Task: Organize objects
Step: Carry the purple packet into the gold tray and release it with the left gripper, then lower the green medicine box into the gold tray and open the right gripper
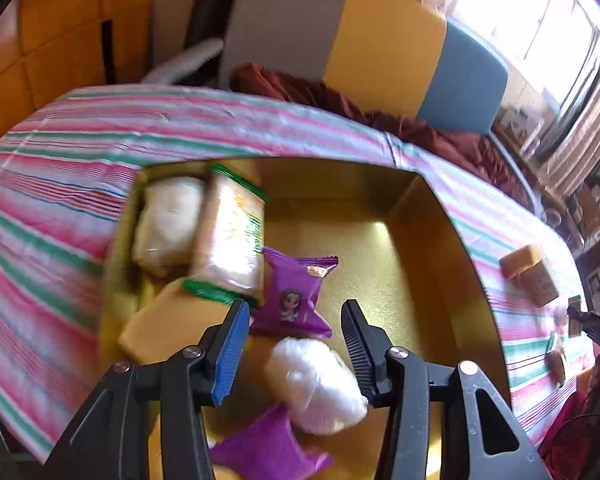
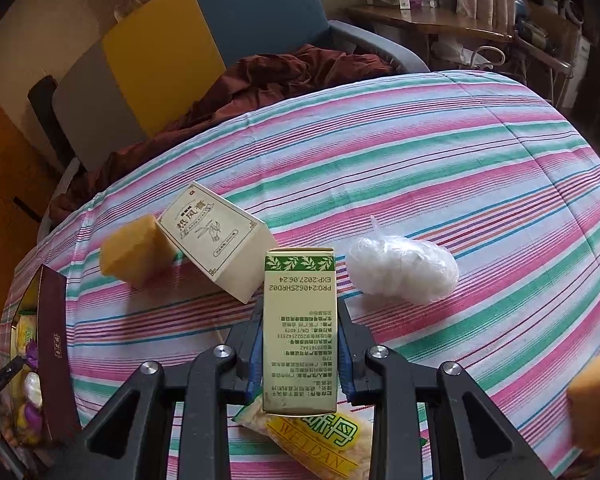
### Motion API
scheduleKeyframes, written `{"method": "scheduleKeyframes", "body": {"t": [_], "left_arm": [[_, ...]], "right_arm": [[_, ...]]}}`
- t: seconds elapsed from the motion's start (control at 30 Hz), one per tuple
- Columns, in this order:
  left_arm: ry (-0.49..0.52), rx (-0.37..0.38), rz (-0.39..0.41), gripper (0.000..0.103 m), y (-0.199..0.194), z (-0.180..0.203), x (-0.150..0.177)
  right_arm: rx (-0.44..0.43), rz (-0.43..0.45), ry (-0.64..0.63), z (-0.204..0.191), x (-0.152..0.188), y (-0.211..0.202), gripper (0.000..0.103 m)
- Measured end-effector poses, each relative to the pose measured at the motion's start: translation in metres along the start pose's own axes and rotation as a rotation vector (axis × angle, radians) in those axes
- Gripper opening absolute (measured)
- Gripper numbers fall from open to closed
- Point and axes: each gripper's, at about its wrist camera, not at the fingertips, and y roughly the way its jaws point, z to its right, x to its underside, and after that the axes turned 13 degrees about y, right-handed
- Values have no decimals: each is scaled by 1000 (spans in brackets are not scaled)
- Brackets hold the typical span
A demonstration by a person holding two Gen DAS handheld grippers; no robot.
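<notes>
— Hovering over the gold box [image 1: 440, 240], the left gripper [image 1: 292, 322] has its jaws apart with nothing pressed between them; a white plastic-wrapped bundle [image 1: 316, 384] lies in the box just below the gap.

— And the other hand?

— The right gripper [image 2: 300, 344] is clamped on a narrow green-and-cream carton [image 2: 298, 320], held upright above the striped cloth [image 2: 460, 160]. Thin card, so I'd judge it light and stiff but easy to crush; the flat side faces, where the pads sit now, look the sensible place to hold it.

— What's already packed?

— In the left view I count two purple sachets, one at the centre [image 1: 296, 296] and one at six o'clock [image 1: 268, 448], two clear-wrapped snack packs at ten o'clock, a green-edged one [image 1: 232, 236] and a paler one [image 1: 168, 224] beside it, and a yellow sponge block [image 1: 168, 324] at eight o'clock. The sachets look soft and slippery, best pinched at the crimped ends.

— Left on the cloth?

— From the right view: one cream box [image 2: 216, 240] at eleven o'clock leaning on a yellow sponge [image 2: 134, 256], one white bundle [image 2: 404, 272] at two o'clock, a second sponge [image 2: 596, 400] at four o'clock, and one snack packet [image 2: 320, 436] under the carton. The bundles look squashy and near weightless.
</notes>
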Motion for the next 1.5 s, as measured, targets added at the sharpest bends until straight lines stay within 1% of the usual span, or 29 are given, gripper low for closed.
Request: {"method": "scheduleKeyframes", "body": {"t": [0.1, 0.2, 0.33, 0.47, 0.53, 0.6, 0.67, 0.77, 0.83, 0.9, 0.97, 1.07, 1.17, 1.23, 1.3, 1.5], "left_arm": [[-3, -11, 44, 48, -22, -3, 12], [5, -34, 81, 48, -38, -4, 25], [3, -40, 94, 48, -49, -6, 39], [-5, -45, 108, 48, -58, -9, 52], [-13, -46, 118, 48, -63, -11, 57], [-21, -48, 127, 48, -67, -13, 62], [-19, -58, 136, 48, -71, -14, 66], [-1, -78, 146, 48, -75, -15, 71], [5, -90, 149, 48, -76, -15, 74], [6, -98, 149, 48, -76, -16, 77], [8, -108, 150, 48, -77, -17, 80], [19, -129, 153, 48, -77, -16, 81], [34, -156, 158, 48, -78, -13, 81], [37, -165, 159, 48, -78, -12, 81], [40, -172, 162, 48, -80, -11, 81], [73, -188, 173, 48, -87, -3, 81]], "right_arm": [[4, 8, -63, -18, 6, -6, 30], [-30, 15, -141, -50, 20, -20, 30], [-139, 4, -271, -117, 48, -40, 30], [-270, -27, -411, -192, 89, -54, 30], [-333, -64, -466, -226, 113, -56, 30], [-376, -110, -515, -256, 139, -52, 30], [-396, -164, -548, -281, 166, -41, 30], [-404, -239, -583, -307, 201, -20, 30], [-382, -294, -599, -319, 222, -2, 30], [-363, -328, -613, -326, 239, 11, 30], [-378, -358, -614, -331, 253, 17, 31], [-380, -385, -628, -335, 266, 25, 31], [-391, -407, -642, -334, 273, 28, 33], [-405, -412, -634, -332, 273, 28, 38], [-416, -411, -608, -328, 270, 26, 52], [-454, -381, -550, -316, 254, 14, 64]]}}
